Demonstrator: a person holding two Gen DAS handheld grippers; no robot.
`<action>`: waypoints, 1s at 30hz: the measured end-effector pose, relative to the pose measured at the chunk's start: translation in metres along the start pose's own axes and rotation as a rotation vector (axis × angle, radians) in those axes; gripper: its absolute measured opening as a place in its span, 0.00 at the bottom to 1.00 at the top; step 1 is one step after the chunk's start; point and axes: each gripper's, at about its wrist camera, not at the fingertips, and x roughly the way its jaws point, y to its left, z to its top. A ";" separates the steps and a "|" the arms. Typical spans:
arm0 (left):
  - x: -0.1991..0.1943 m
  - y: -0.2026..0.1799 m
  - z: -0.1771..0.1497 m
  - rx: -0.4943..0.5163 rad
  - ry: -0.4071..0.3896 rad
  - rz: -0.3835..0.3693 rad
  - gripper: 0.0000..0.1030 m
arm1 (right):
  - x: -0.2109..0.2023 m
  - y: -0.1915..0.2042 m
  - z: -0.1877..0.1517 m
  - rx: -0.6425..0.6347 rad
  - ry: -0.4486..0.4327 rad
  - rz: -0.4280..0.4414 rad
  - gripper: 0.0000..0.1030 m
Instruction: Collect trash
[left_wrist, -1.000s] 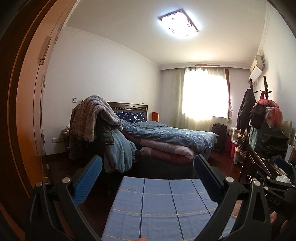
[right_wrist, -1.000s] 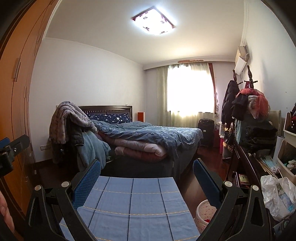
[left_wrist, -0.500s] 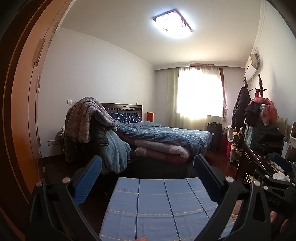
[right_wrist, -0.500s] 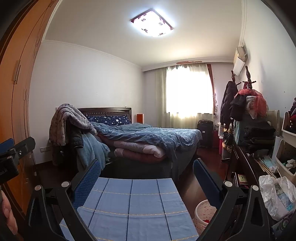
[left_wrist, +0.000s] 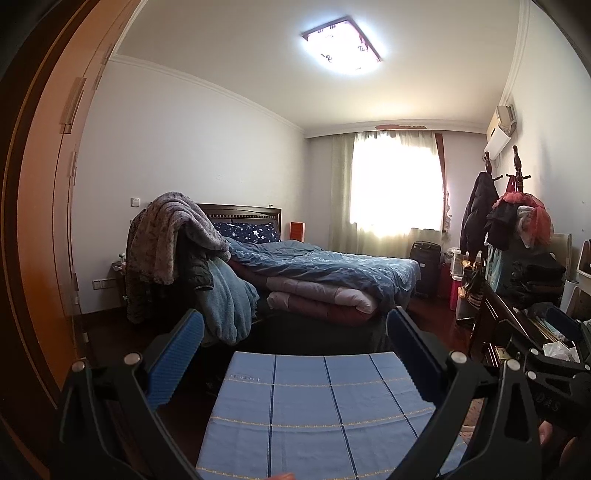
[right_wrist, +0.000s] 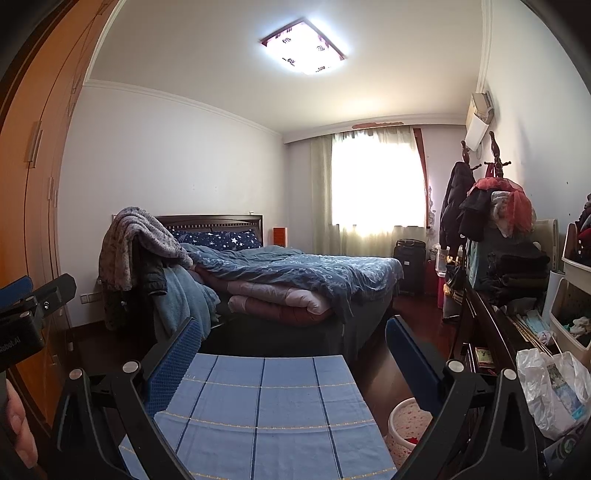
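Observation:
My left gripper (left_wrist: 293, 345) is open and empty, held level above a blue checked cloth surface (left_wrist: 317, 410). My right gripper (right_wrist: 293, 345) is open and empty above the same cloth (right_wrist: 266, 410). A small pale patterned waste bin (right_wrist: 406, 424) stands on the floor to the right of the cloth, with something red inside. A crumpled white plastic bag (right_wrist: 554, 391) lies on the dark dresser at the right. The left gripper's body (right_wrist: 26, 317) shows at the left edge of the right wrist view.
An unmade bed (left_wrist: 317, 273) with blue and pink quilts fills the middle of the room. Clothes hang over a chair (left_wrist: 173, 243) left of it. A wooden wardrobe (left_wrist: 44, 206) lines the left. A cluttered dresser (right_wrist: 491, 332) and coat rack (right_wrist: 480, 206) line the right.
Both views have shifted slightly: the room has slid a little left and down, so both grippers have turned slightly. Both stay open and empty.

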 end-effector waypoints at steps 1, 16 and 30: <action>0.000 0.000 0.000 0.001 0.000 -0.001 0.97 | 0.000 0.000 0.000 -0.001 0.000 0.000 0.97; -0.003 0.002 -0.002 0.000 -0.011 -0.005 0.97 | -0.001 0.001 0.000 -0.002 0.000 -0.001 0.97; -0.003 0.004 -0.002 0.001 -0.005 -0.014 0.97 | -0.002 0.002 0.001 -0.004 0.002 -0.003 0.97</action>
